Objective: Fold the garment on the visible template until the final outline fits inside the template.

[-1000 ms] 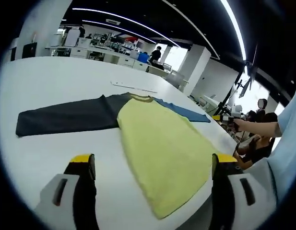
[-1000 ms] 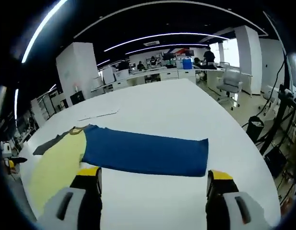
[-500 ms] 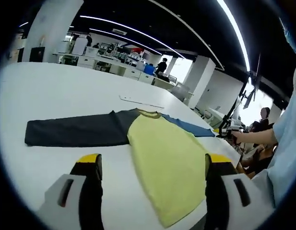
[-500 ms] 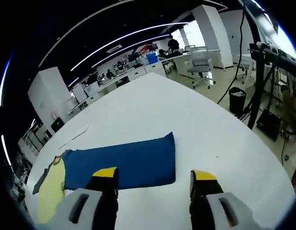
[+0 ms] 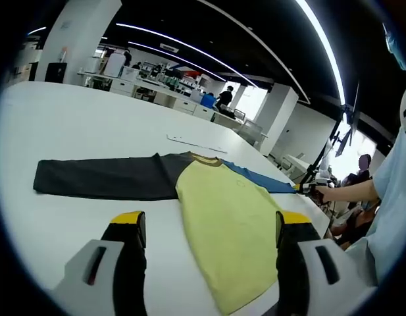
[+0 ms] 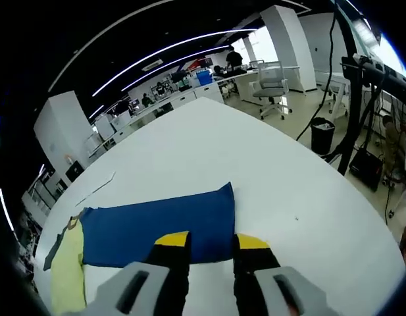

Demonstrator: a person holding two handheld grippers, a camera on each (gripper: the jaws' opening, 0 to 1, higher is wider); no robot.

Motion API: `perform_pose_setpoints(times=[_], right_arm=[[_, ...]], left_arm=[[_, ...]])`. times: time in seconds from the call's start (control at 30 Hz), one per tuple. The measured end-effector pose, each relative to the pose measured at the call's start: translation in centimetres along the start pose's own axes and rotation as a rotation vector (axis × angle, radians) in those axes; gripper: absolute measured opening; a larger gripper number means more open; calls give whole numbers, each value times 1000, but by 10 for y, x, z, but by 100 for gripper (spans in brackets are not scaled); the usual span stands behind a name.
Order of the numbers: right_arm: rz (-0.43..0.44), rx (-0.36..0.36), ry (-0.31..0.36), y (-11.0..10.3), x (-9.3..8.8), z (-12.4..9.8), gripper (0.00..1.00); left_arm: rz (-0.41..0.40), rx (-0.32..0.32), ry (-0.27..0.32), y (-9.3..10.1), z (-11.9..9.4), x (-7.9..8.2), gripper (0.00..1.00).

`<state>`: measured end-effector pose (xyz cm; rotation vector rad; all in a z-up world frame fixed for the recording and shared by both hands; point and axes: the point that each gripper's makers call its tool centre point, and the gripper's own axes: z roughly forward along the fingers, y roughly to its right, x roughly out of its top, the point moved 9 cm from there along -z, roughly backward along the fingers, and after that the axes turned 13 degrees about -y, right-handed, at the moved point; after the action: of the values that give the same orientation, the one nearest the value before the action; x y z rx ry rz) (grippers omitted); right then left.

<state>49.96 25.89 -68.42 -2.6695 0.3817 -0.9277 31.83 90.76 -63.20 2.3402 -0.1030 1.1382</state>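
Left gripper view: we hold left gripper (image 5: 209, 227) low over white table (image 5: 71, 118), jaws spread wide, nothing between them; garment (image 5: 222, 210) lies flat just ahead, yellow body between jaws, dark sleeve (image 5: 104, 178) stretching left. Right gripper view: right gripper (image 6: 208, 242) at cuff end of blue sleeve (image 6: 156, 220), jaws nearly together; whether they pinch fabric, we cannot tell.

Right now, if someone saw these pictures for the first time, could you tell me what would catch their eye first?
The shirt spread flat on the white table stands out: a yellow body with a dark grey sleeve stretched out to one side. In the right gripper view, its blue sleeve lies straight, and the right gripper sits at the sleeve's near edge by the cuff, jaws narrowed but apart. The left gripper stands wide open over the yellow body.
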Motion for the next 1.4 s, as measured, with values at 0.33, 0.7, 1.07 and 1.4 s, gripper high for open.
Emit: perform_pose_setpoints(times=[0.33, 0.7, 1.07, 1.4], right_arm=[[35, -1, -39, 0, 7, 1, 0], [-96, 67, 10, -39, 35, -10, 0], [-193, 170, 23, -88, 46, -5, 0], [-241, 328, 21, -144, 48, 4, 0]], left_arm=[[-30, 41, 47, -12, -16, -3, 74], [-36, 31, 90, -3, -21, -5, 73], [16, 21, 85, -1, -23, -2, 73], [11, 33, 77, -4, -27, -9, 71]])
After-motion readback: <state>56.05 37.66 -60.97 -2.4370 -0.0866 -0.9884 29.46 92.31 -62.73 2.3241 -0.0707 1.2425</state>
